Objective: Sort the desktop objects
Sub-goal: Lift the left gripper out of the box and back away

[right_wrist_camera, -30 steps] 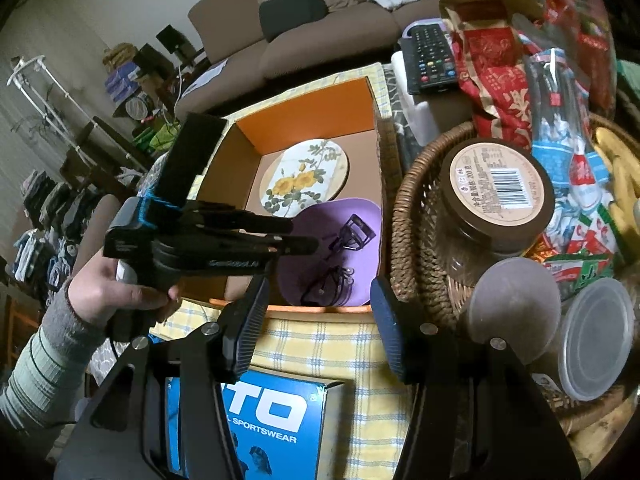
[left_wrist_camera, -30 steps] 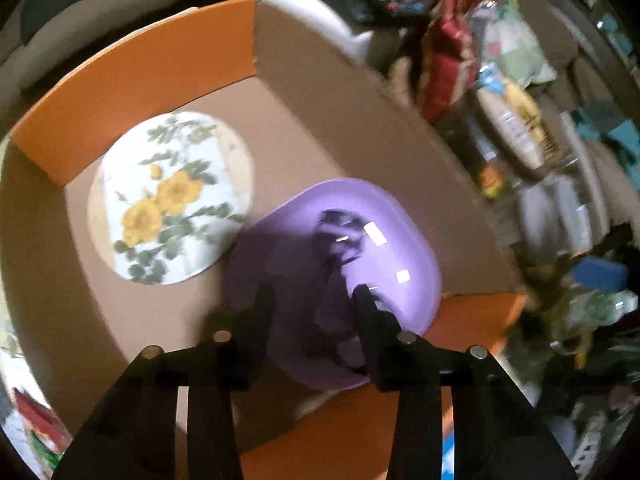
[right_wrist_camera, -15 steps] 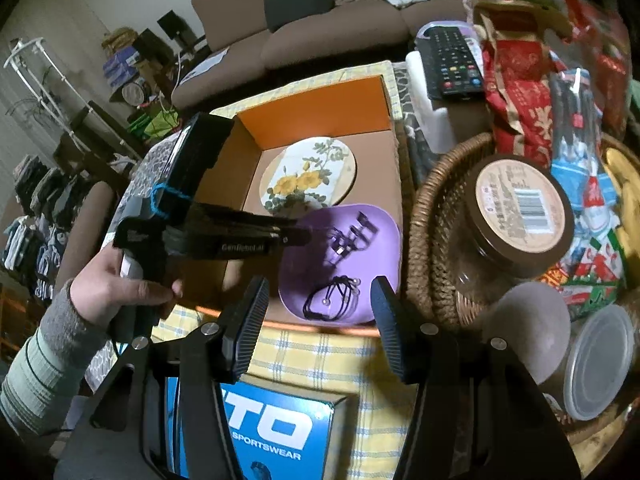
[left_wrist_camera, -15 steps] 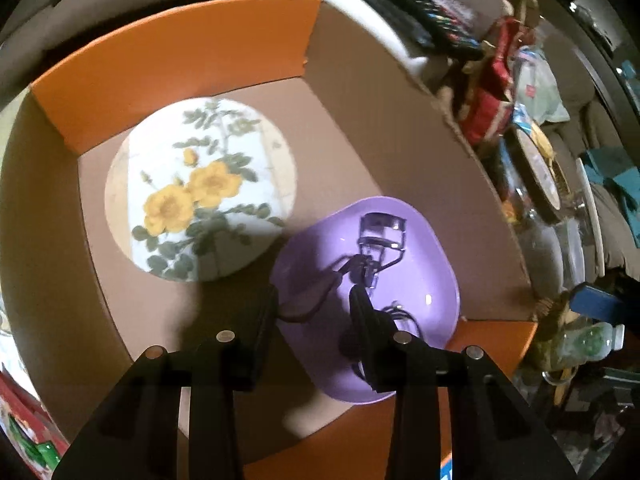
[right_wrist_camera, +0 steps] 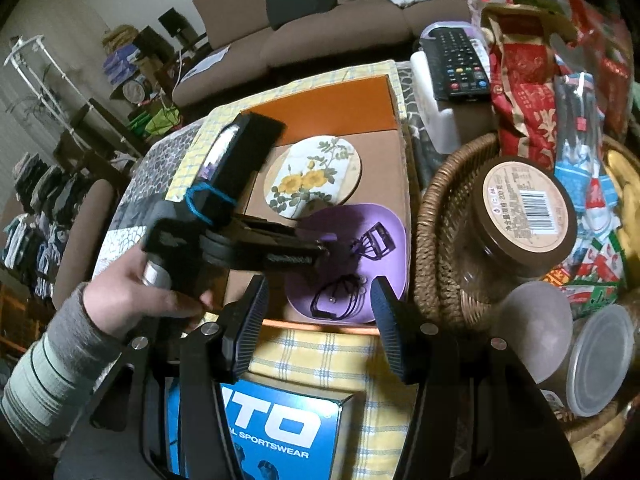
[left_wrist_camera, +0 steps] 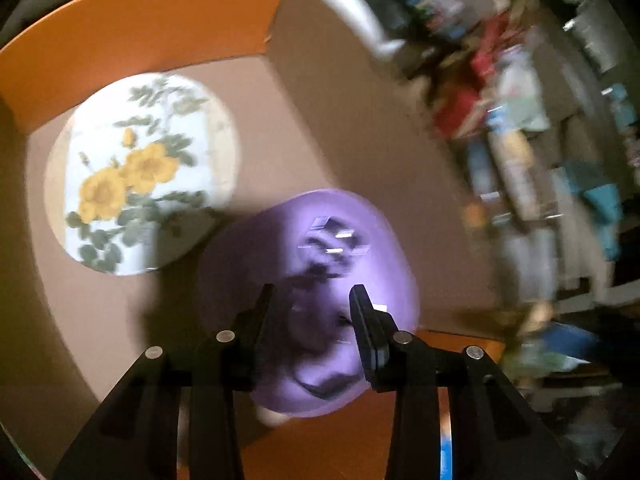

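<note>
eyelash curler (right_wrist_camera: 370, 240) head points toward wicker basket (right_wrist_camera: 434, 216).

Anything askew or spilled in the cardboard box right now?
Nothing stands out. The purple tray lies flat in the cardboard box, holding the eyelash curler and the black hair ties. The floral coaster lies flat beside it. The left claw hovers open over the tray; its own view is motion-blurred.

The blue box (right_wrist_camera: 256, 432) reads "SPORTSWEAR" under large letters "TO"; the jar lid (right_wrist_camera: 524, 204) carries a barcode.
</note>
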The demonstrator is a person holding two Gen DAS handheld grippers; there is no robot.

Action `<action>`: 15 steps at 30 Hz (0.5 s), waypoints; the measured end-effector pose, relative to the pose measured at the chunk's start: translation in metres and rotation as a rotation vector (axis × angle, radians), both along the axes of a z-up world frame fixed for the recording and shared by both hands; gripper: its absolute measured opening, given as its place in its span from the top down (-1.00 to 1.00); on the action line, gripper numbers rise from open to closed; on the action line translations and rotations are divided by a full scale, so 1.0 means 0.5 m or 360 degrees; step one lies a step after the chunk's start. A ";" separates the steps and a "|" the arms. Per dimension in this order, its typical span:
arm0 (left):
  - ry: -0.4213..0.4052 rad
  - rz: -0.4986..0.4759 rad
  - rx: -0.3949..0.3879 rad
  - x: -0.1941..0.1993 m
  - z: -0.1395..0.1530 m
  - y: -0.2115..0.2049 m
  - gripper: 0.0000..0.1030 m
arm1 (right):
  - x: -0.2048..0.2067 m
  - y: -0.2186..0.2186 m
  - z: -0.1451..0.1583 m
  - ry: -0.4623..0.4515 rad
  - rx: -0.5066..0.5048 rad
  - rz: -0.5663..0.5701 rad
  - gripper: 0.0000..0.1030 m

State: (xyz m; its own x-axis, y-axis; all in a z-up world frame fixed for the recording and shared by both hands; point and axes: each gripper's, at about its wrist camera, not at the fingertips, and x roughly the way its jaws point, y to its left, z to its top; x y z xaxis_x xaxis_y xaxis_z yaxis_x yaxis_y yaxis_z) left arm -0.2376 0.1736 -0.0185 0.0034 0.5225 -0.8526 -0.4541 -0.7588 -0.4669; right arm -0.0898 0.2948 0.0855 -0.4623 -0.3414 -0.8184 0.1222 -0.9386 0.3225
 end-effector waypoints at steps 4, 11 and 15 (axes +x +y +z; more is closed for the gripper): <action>0.0048 0.0028 0.0056 0.021 0.061 -0.034 -0.29 | -0.002 0.003 0.001 0.0005 -0.0013 -0.0016 0.02; 0.0045 0.0185 0.0173 0.067 0.137 -0.105 -0.44 | -0.007 -0.013 -0.007 -0.0013 0.0001 -0.0020 -0.06; 0.0087 0.0253 0.0194 0.110 0.167 -0.135 -0.47 | -0.016 -0.025 -0.024 -0.0047 0.0021 -0.0032 -0.06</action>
State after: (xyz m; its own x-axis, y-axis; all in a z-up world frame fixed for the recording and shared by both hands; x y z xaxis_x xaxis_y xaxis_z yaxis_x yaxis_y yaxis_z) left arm -0.1828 0.1061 0.0650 -0.1319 0.6119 -0.7798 -0.3606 -0.7624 -0.5373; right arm -0.0978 0.2823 0.0733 -0.4446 -0.3213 -0.8361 0.0938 -0.9450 0.3133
